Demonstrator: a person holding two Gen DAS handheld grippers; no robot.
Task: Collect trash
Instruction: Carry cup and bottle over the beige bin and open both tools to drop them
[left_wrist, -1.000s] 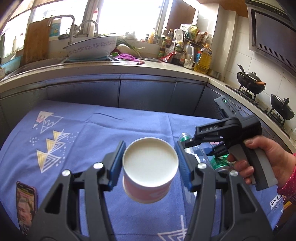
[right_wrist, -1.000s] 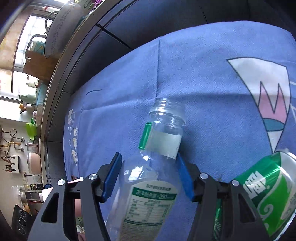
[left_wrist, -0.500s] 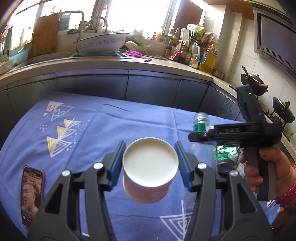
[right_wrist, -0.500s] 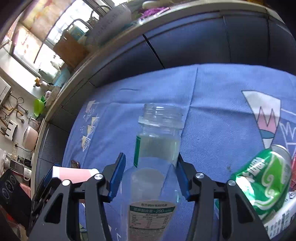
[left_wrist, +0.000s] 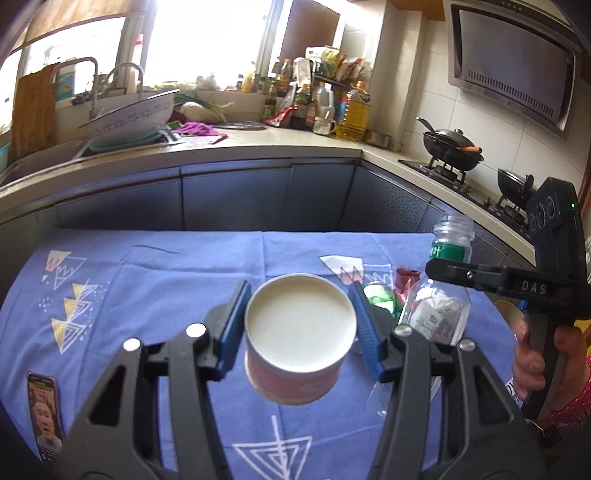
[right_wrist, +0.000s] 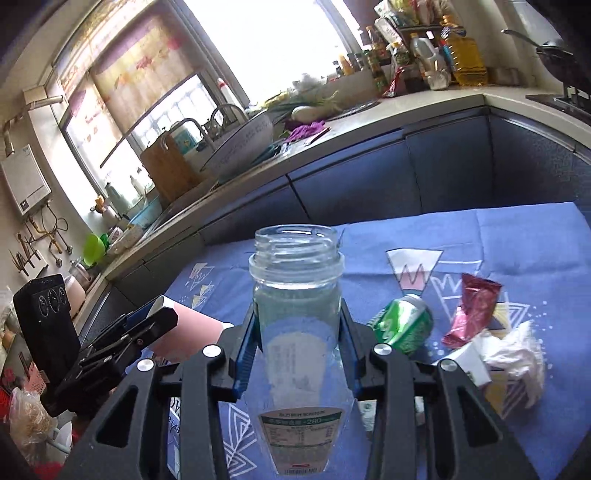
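My left gripper (left_wrist: 300, 328) is shut on a pink paper cup (left_wrist: 297, 339) and holds it above the blue tablecloth (left_wrist: 166, 280). My right gripper (right_wrist: 297, 347) is shut on a clear, capless plastic bottle (right_wrist: 297, 295) and holds it upright above the cloth; the bottle also shows in the left wrist view (left_wrist: 439, 295). A crushed green can (right_wrist: 404, 326), a red wrapper (right_wrist: 472, 310) and crumpled white tissue (right_wrist: 509, 358) lie on the cloth at the right. The pink cup shows at the left of the right wrist view (right_wrist: 188, 332).
A phone (left_wrist: 42, 410) lies on the cloth's front left corner. Dark cabinets (left_wrist: 221, 199) run behind the table under a counter with a sink bowl (left_wrist: 129, 118), oil bottles (left_wrist: 354, 110) and woks (left_wrist: 452, 147) on a stove.
My right gripper has lifted the bottle off the cloth and tipped it from lying to upright. My left gripper has kept hold of the cup, rising slightly.
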